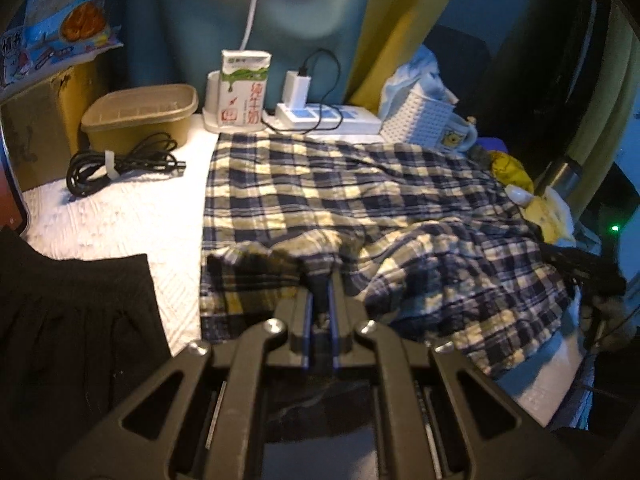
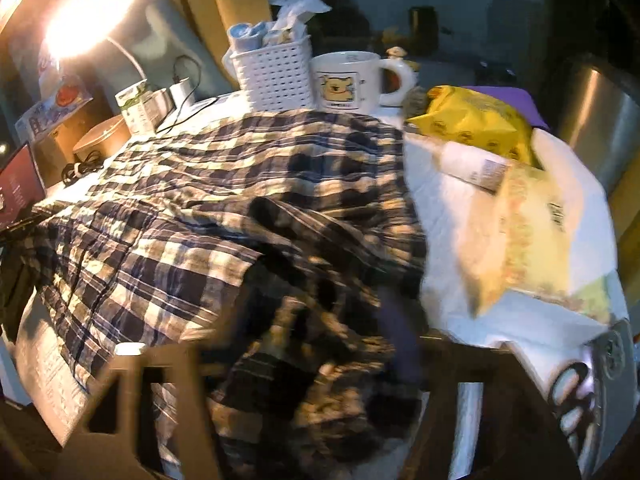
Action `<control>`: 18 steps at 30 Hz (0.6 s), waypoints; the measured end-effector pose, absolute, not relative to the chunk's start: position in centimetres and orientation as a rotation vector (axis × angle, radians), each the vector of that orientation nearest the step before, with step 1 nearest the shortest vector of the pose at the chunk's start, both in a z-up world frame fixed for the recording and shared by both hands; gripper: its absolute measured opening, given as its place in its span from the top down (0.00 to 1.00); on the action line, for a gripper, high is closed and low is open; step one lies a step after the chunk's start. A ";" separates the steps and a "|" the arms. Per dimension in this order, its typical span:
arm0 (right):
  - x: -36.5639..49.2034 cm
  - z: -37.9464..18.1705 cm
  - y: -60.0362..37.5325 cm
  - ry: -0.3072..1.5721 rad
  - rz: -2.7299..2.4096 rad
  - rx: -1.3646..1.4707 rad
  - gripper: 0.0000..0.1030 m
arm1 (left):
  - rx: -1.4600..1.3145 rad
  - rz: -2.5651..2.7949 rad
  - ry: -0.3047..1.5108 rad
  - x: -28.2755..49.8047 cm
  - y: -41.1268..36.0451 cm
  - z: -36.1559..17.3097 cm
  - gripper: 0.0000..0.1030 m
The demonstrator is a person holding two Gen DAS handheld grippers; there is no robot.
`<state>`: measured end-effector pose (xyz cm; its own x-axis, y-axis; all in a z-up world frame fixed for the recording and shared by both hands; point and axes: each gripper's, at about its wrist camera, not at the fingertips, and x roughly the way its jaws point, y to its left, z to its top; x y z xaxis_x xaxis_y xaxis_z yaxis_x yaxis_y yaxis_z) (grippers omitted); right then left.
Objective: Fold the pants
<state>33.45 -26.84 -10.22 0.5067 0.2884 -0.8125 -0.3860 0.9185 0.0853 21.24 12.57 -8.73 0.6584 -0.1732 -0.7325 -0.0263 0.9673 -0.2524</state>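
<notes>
Left gripper [image 1: 322, 280]: jaws nearly together, pinching a raised bunch of the plaid pants [image 1: 360, 200] at their near edge.
Right gripper [image 2: 320, 360]: blurred and buried under cloth; fingers hidden, but the jaws appear drawn tight on a wad of the same fabric at the near right corner.
Pants position: spread across the white table cover [image 1: 120, 216], far edge touching the milk carton [image 1: 242, 88] and the power strip [image 1: 332, 118]; near side hangs over the table edge.
Risk, snagging: carrying the fold toward the back could drag cloth into the carton, the white basket [image 2: 276, 76] or the bear mug [image 2: 352, 80] and tip them.
Risk, uneven fold: both grips hold bunched fabric, not a flat hem, so layers may twist.
Risk, slip: a thin pinch could let the cloth slide free when lifted.
Risk, clutter: the yellow packet [image 2: 476, 124] just beside the right side may get swept along.
</notes>
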 end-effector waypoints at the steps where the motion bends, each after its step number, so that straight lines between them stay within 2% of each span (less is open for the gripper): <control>1: 33.3 -10.0 -26.7 0.945 0.401 -0.119 0.97 | -0.250 -0.086 0.841 20.9 12.5 -8.3 0.94; 10: 29.3 -2.7 -27.1 0.731 0.356 -0.224 0.98 | -0.259 -0.104 0.774 16.7 13.1 -4.4 0.94; 18: 24.0 -0.4 -29.5 0.687 0.342 -0.227 0.98 | -0.270 -0.115 0.783 11.1 13.4 -3.7 0.94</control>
<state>23.95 -29.51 -0.35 0.7209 0.2323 -0.6529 -0.3803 0.9202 -0.0925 11.12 13.39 -3.71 0.7048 -0.2021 -0.6800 0.0029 0.9594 -0.2822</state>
